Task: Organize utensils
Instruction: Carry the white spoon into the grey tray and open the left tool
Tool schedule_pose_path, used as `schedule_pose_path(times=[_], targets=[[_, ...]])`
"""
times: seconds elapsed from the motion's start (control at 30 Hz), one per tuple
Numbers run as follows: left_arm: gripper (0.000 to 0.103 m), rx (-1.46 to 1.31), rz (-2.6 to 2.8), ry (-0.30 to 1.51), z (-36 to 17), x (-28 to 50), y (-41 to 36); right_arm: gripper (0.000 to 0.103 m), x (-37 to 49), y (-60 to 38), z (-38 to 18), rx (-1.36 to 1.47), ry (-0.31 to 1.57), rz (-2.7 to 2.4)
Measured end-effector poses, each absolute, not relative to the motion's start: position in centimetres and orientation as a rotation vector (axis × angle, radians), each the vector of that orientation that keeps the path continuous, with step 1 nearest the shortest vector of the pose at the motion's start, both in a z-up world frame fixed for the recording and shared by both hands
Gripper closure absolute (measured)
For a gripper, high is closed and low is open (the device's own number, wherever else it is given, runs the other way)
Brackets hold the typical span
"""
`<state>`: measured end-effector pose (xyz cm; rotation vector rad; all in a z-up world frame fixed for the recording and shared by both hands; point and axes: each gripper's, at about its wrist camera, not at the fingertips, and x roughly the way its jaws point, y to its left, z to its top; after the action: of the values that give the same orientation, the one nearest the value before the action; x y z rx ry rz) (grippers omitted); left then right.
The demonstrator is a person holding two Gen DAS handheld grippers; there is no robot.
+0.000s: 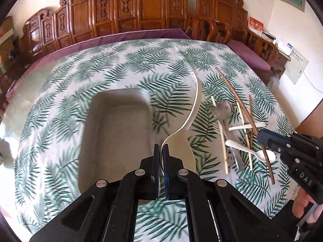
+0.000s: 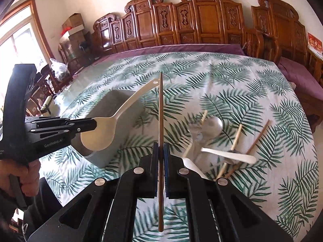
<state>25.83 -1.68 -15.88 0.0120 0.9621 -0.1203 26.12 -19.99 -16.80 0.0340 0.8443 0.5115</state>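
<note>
Both cams are fisheyes riding on the hand-held grippers, looking forward along the fingers and tilted down at the bench (image 1: 113, 60) with the fern-print cloth. The left wrist view sits close above the grey tray (image 1: 117, 133), with the carved wooden screen (image 1: 129, 12) across the far side; the right hand-held gripper (image 1: 262, 136) pokes in at its right edge. The right wrist view looks from a bit further right, same way, and catches the left hand-held gripper (image 2: 94, 124) at its left. Both views share the tray (image 2: 113, 109), the utensil pile (image 2: 218, 147) on the cloth, and that screen (image 2: 201, 20).
</note>
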Motion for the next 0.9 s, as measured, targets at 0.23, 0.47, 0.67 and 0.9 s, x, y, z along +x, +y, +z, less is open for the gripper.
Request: schedule_pose_path(times=[0.23,0.47,0.67,0.9], targets=[[0.100,-0.012,-0.057,0.957,-15.6,25.4,3.4,0.097,26.2,-16.6,-15.8,0.027,0.832,0.520],[0.100,-0.031,0.000,1.003,-18.0,26.2,6.7,0.097,26.8,-13.6,-15.6,0.010,0.855,0.526],[0.100,-0.050,0.011,1.042,-19.5,27.2,7.6,0.097,27.9,-11.7,-15.2,-0.007,0.882,0.534],[0.090,-0.052,-0.020,1.043,-19.3,26.9,7.7,0.097,28.7,-9.8,-15.1,-0.013,0.891,0.548]])
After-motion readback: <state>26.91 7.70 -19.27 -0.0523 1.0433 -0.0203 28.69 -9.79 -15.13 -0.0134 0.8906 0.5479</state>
